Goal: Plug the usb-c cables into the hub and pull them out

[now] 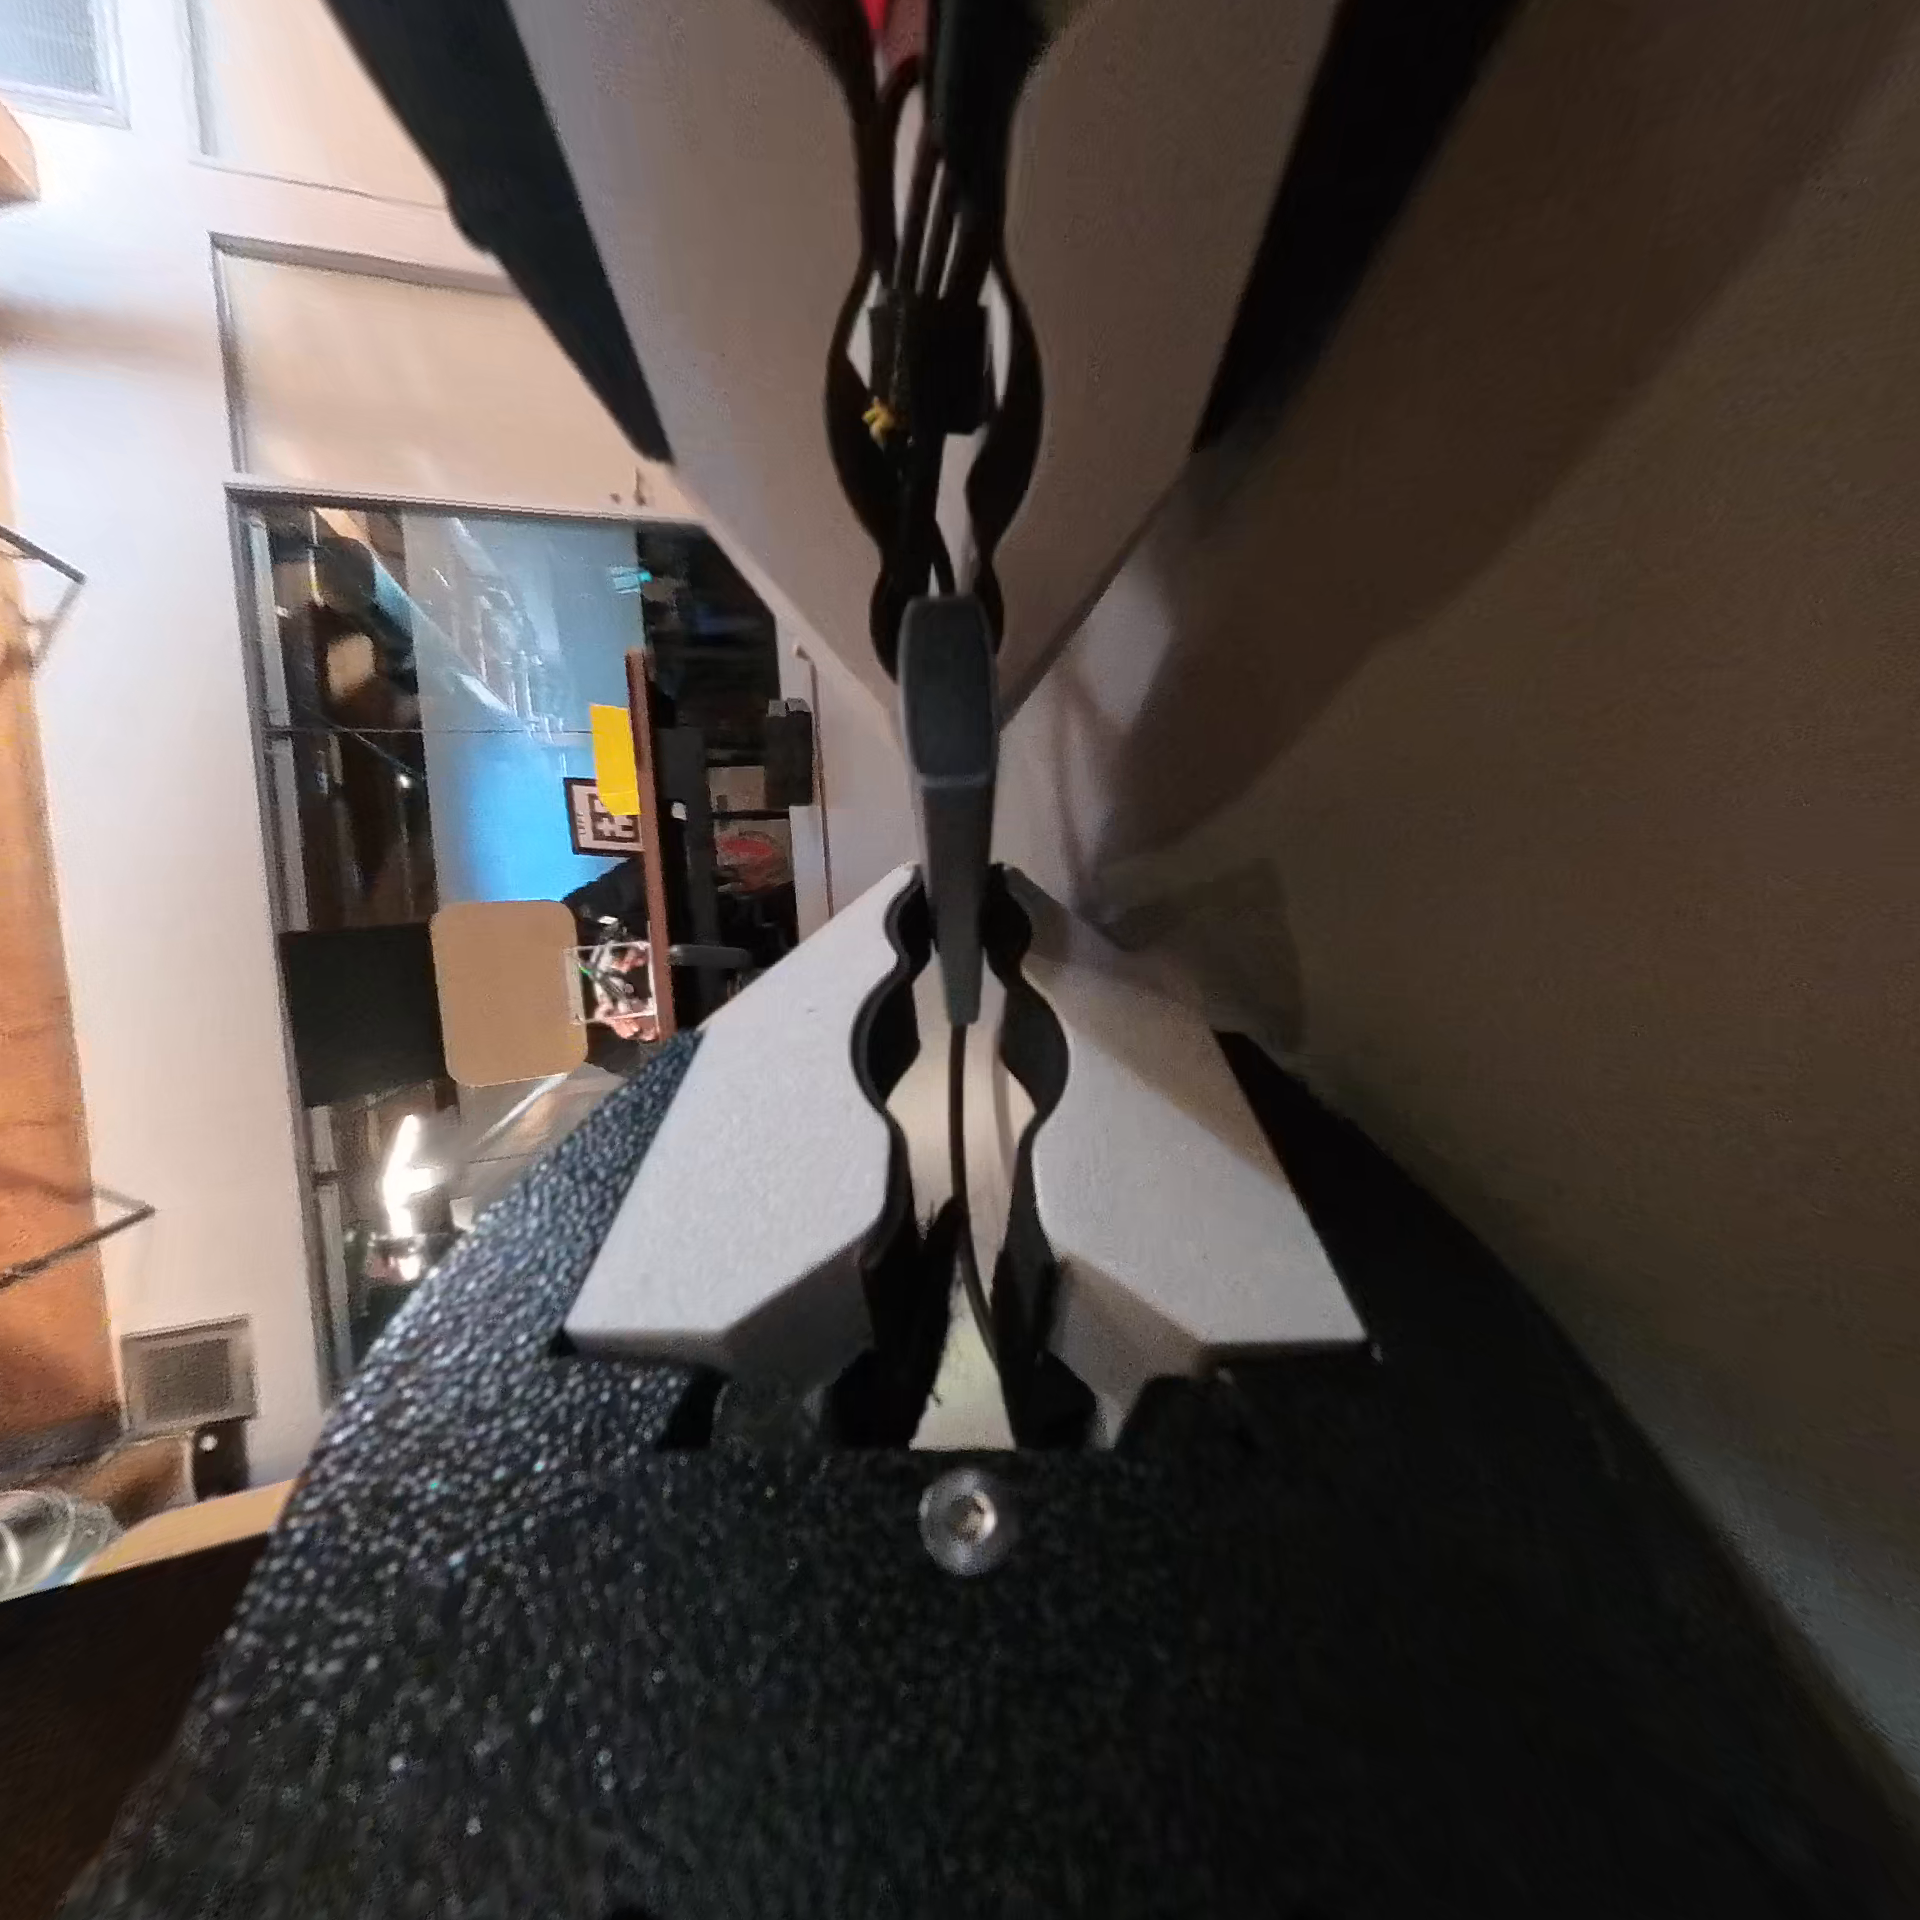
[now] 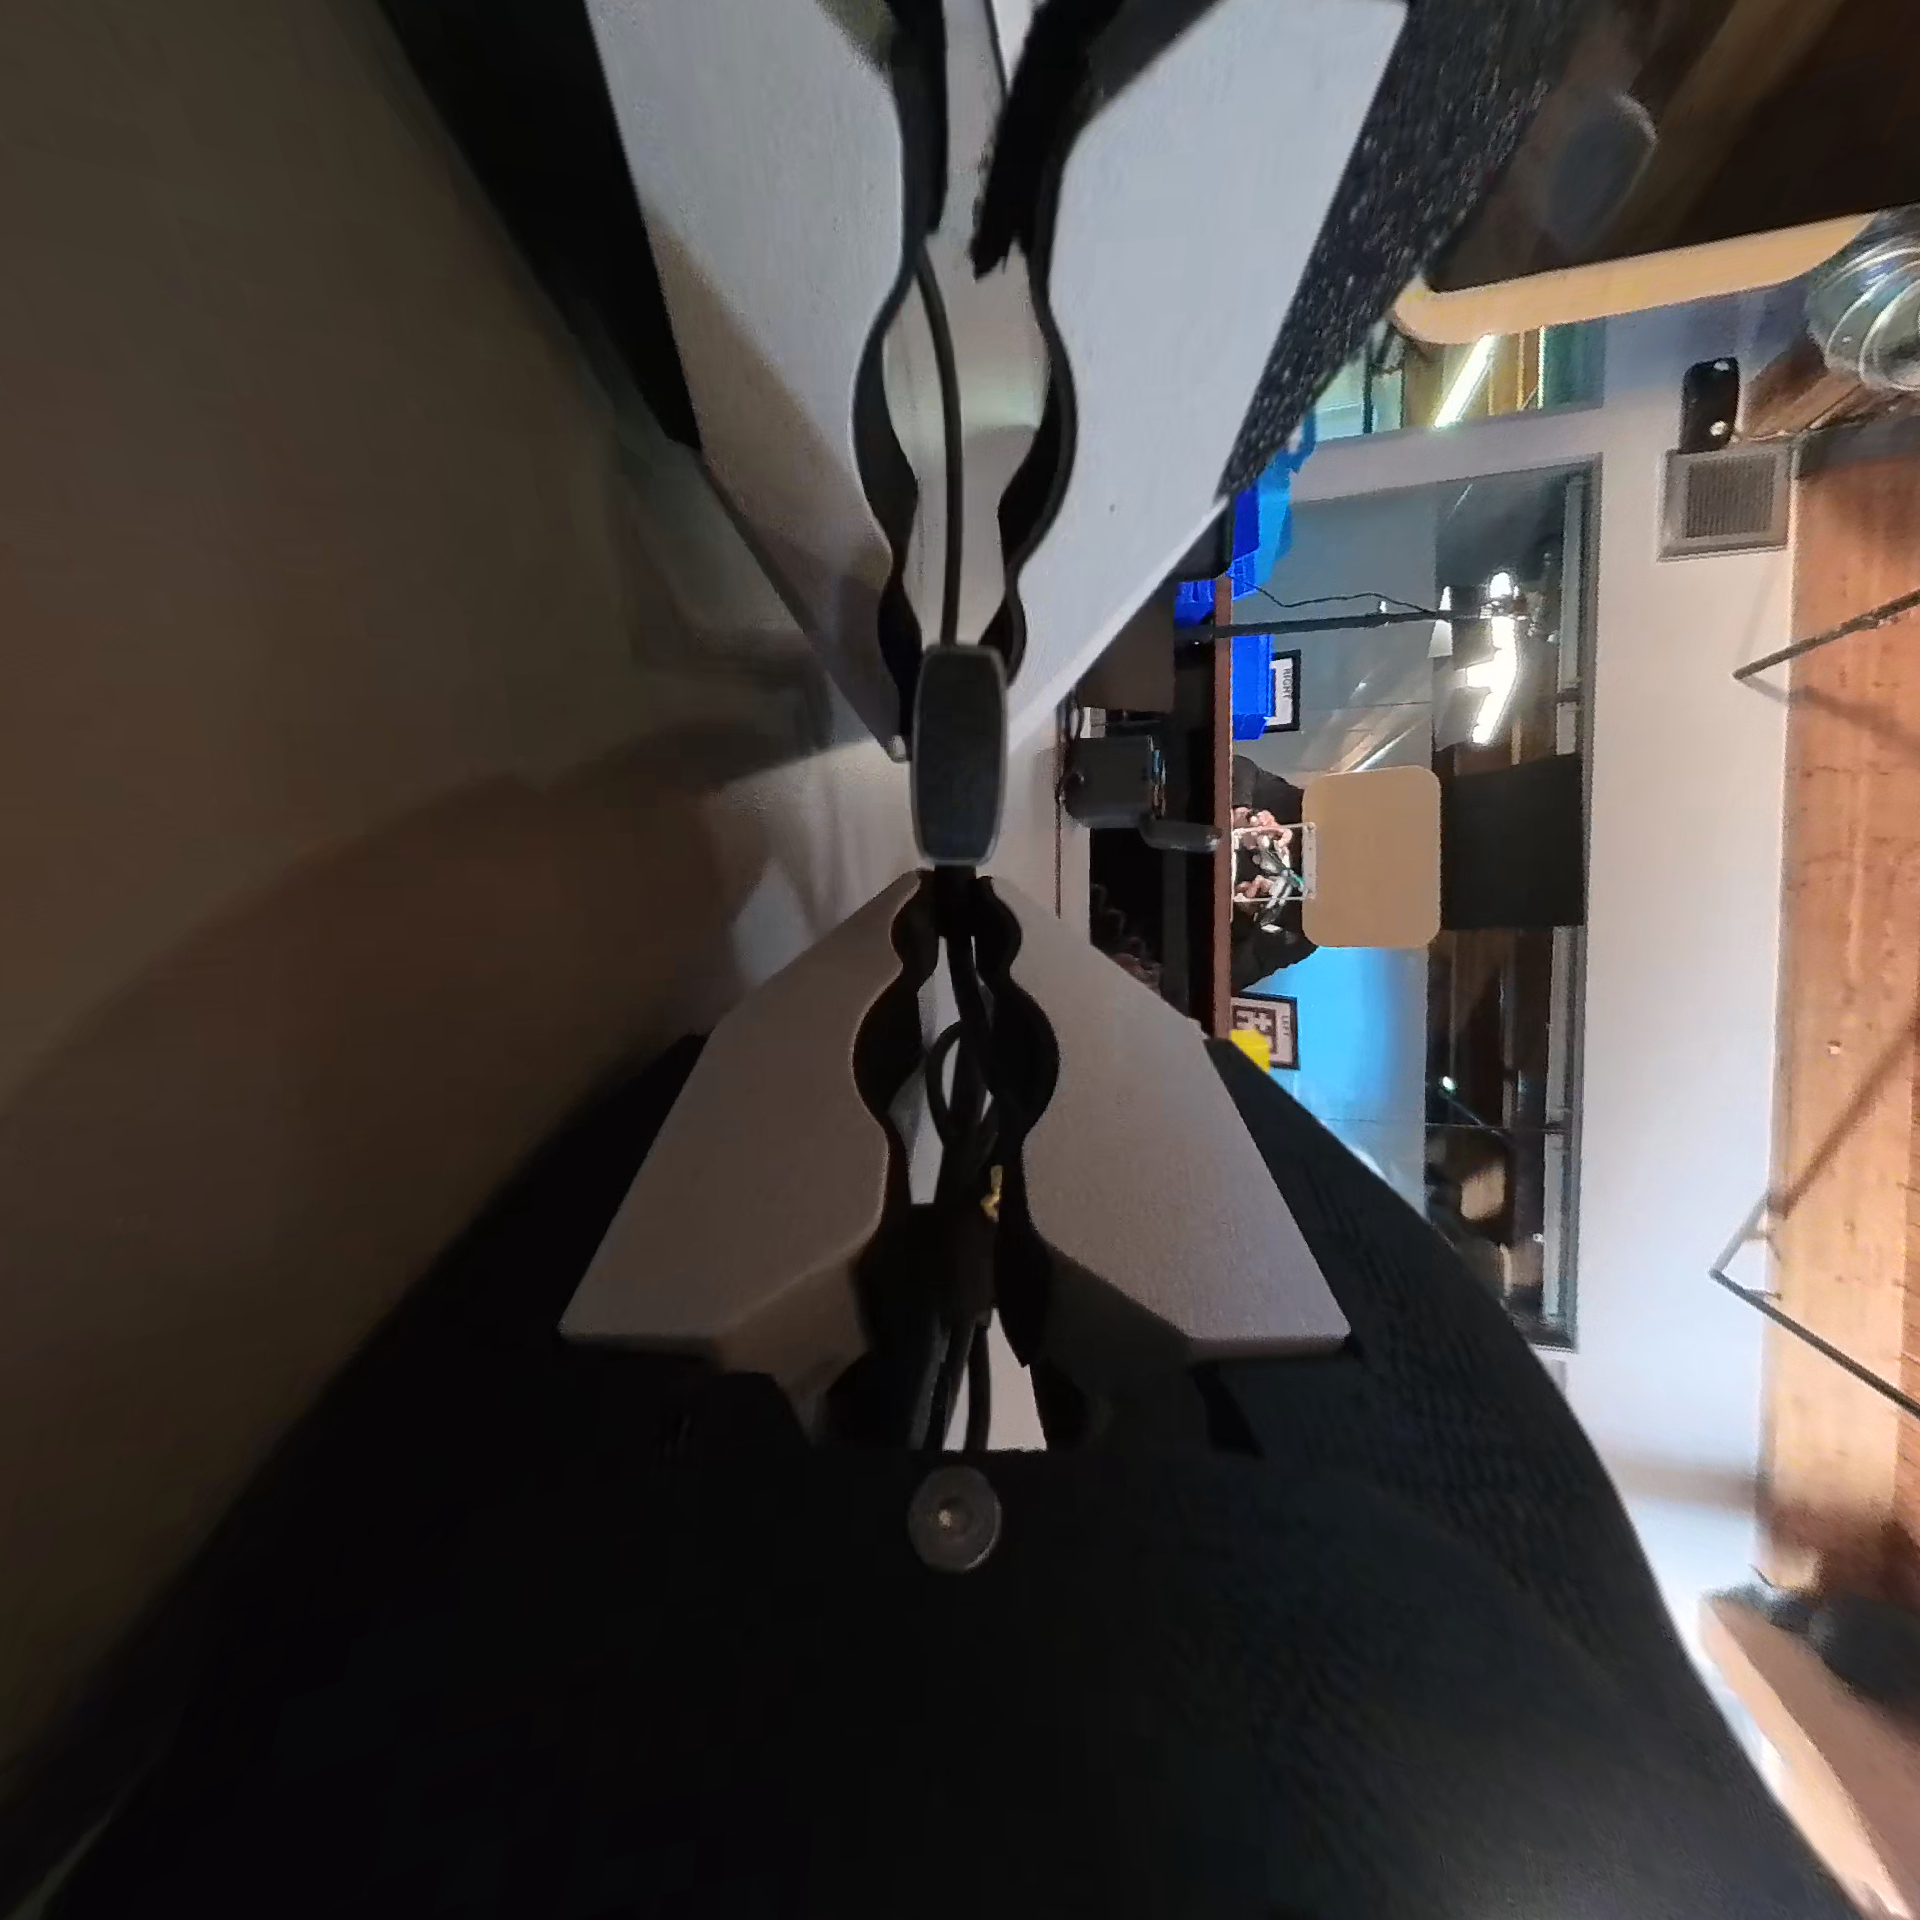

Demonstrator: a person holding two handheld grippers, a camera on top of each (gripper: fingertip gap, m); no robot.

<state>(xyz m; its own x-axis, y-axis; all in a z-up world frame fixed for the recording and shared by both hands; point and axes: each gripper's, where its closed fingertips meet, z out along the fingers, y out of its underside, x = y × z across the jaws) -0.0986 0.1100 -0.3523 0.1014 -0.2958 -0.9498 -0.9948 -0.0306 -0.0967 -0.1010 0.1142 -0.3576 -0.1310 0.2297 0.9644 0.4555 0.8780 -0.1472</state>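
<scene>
My two grippers face each other tip to tip, and both views are turned sideways. My left gripper (image 1: 956, 883) is shut on the narrow end of a dark grey hub (image 1: 951, 727), whose thin black tail cable (image 1: 961, 1122) runs back between the fingers. My right gripper (image 2: 954, 888) is shut on a bundle of black usb-c cables (image 2: 961, 1039) right at the hub's (image 2: 956, 769) other end. The joint between plug and hub is hidden by the fingertips. The right gripper (image 1: 940, 613) shows opposite in the left wrist view, and the left gripper (image 2: 956, 665) in the right wrist view.
A pale table surface (image 1: 1558, 727) lies close along one side of both grippers. Behind is a room with a glass-fronted area (image 1: 468, 779), blue bins (image 2: 1252, 644), a wooden post (image 2: 1849, 935) and another person's hands at a bench (image 2: 1262, 862).
</scene>
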